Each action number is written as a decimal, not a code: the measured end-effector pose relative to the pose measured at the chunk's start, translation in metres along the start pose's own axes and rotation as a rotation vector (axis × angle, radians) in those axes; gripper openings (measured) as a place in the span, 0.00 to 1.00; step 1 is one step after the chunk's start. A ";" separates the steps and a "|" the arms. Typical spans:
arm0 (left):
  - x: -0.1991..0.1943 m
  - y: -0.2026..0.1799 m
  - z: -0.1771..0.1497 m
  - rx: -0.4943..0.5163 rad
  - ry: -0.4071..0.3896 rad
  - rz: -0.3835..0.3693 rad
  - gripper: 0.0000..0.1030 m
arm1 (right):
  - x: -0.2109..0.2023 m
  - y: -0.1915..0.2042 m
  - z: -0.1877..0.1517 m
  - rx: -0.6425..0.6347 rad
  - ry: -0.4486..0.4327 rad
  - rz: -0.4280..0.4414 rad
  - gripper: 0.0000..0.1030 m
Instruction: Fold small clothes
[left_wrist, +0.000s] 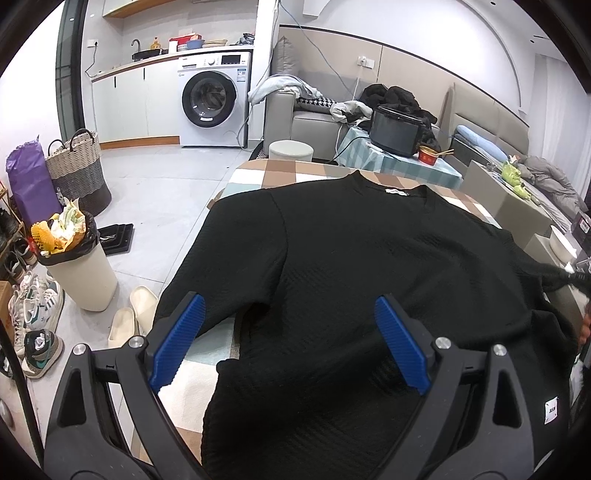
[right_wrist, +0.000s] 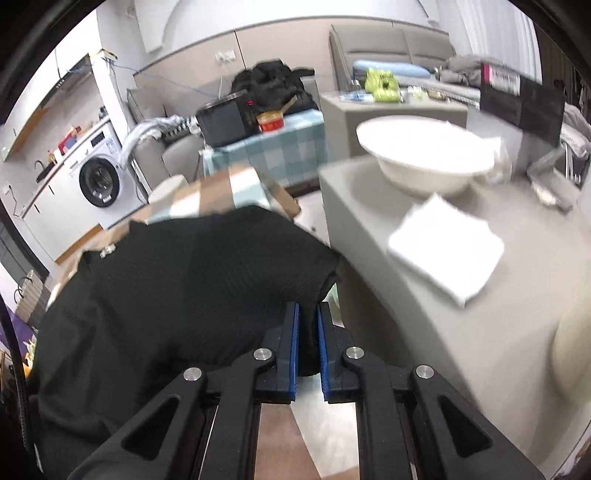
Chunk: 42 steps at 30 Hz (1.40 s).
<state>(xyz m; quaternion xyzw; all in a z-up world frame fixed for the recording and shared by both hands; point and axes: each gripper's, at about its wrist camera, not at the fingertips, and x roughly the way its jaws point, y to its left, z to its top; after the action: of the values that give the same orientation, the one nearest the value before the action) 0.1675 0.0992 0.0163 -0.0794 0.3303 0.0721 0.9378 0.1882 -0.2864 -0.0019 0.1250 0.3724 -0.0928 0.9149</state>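
Observation:
A black knitted sweater (left_wrist: 369, 266) lies spread flat on a table with a checked cloth (left_wrist: 258, 173), its collar at the far side. My left gripper (left_wrist: 289, 299) hovers open over the near left part of the sweater, one blue pad above the left sleeve and the other above the body, with nothing pinched. In the right wrist view my right gripper (right_wrist: 308, 308) is shut on a fold of the sweater (right_wrist: 184, 280) at its right edge. The black fabric bunches up between the blue pads and is raised off the table there.
Right of the table stands a grey counter (right_wrist: 406, 332) with a white bowl (right_wrist: 424, 155) and a folded white cloth (right_wrist: 447, 247). On the floor to the left are a full bin (left_wrist: 79, 258), slippers (left_wrist: 136, 314) and several shoes (left_wrist: 37, 314).

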 end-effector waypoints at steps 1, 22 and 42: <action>-0.001 0.000 0.000 0.001 -0.002 0.000 0.90 | -0.003 0.002 0.007 0.000 -0.020 0.007 0.09; -0.009 0.006 -0.003 -0.009 -0.001 -0.016 0.90 | -0.020 0.209 -0.021 -0.568 0.085 0.481 0.32; -0.013 0.016 -0.004 -0.043 0.005 -0.002 0.90 | 0.032 0.143 -0.037 -0.399 0.269 0.171 0.36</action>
<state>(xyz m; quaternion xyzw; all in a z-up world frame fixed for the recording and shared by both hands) 0.1515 0.1124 0.0197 -0.1000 0.3307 0.0782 0.9351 0.2243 -0.1418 -0.0274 -0.0156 0.4898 0.0777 0.8682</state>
